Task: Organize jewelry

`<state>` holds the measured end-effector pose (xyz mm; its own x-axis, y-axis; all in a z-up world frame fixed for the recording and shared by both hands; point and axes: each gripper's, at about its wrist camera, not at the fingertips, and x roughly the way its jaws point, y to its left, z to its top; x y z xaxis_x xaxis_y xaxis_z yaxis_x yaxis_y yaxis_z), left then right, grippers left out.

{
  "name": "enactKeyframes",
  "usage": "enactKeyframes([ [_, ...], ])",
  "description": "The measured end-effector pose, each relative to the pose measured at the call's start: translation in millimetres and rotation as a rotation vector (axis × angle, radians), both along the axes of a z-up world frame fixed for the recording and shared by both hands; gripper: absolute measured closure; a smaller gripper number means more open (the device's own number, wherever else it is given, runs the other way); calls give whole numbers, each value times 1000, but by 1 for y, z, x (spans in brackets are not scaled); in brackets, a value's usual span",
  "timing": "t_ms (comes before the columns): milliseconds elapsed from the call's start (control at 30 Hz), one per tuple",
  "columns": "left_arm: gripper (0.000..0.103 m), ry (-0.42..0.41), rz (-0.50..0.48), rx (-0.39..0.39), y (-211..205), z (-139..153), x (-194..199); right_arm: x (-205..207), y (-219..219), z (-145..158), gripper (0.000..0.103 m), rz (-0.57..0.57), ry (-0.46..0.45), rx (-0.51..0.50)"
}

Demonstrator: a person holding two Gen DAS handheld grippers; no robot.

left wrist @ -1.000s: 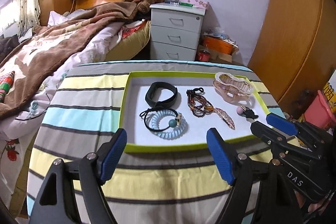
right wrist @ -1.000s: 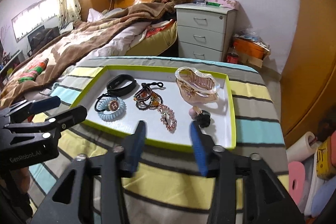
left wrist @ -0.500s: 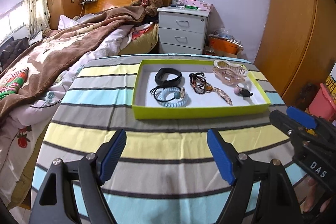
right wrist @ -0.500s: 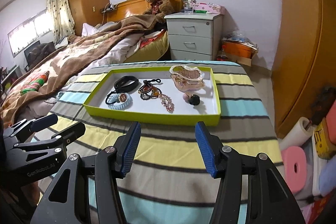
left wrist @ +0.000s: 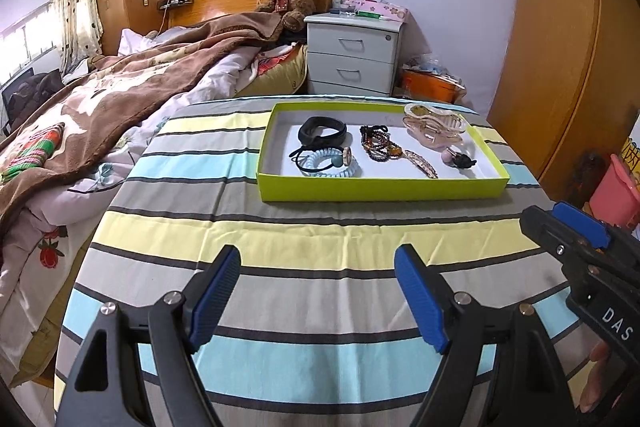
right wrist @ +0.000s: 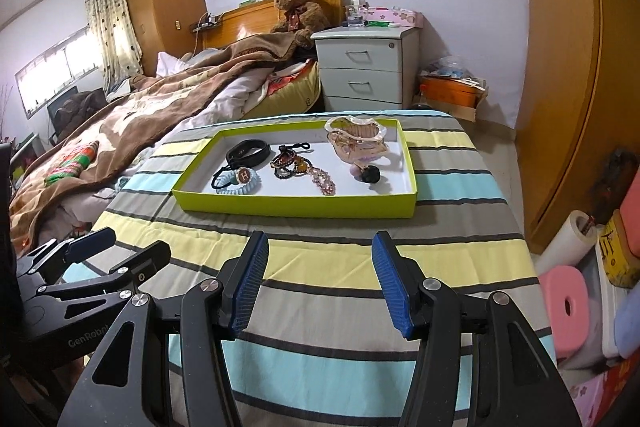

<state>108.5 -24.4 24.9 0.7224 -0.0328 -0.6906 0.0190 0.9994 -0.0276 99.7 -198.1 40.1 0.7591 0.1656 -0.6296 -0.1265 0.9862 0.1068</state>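
A lime-green tray point(left wrist: 380, 189) point(right wrist: 296, 206) stands on the far half of the striped table. In it lie a black band point(left wrist: 322, 131) point(right wrist: 247, 151), a light blue coil hair tie point(left wrist: 334, 165) point(right wrist: 240, 183), a beaded bracelet point(left wrist: 378, 145) point(right wrist: 289, 163), a leaf-shaped clip point(left wrist: 422, 163), a pink hair claw point(left wrist: 434, 125) point(right wrist: 358, 139) and a small pink-and-black piece point(left wrist: 460, 159) point(right wrist: 368, 173). My left gripper point(left wrist: 318, 301) is open and empty, well short of the tray. My right gripper point(right wrist: 318, 281) is open and empty, also short of the tray.
The striped cloth point(left wrist: 320, 227) covers the table. A bed with a brown blanket point(left wrist: 120, 99) lies to the left. A white nightstand point(left wrist: 354, 55) stands behind the table. A wooden wardrobe point(right wrist: 568, 67) is at the right, with floor clutter point(right wrist: 592, 287) below it.
Both grippers have drawn back from the tray toward the near edge of the table. The tray now looks smaller and farther away. Both stay open and empty.
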Motion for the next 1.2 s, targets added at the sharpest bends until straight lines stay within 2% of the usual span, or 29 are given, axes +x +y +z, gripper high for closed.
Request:
enactKeyframes([
  [233, 22, 5, 12, 3, 3, 2, -2, -2, 0, 0, 48, 0, 0, 3],
  [433, 22, 28, 10, 48, -2, 0, 1, -4, -1, 2, 48, 3, 0, 3],
  [1200, 22, 32, 13, 11, 2, -1, -1, -3, -1, 3, 48, -14, 0, 5],
])
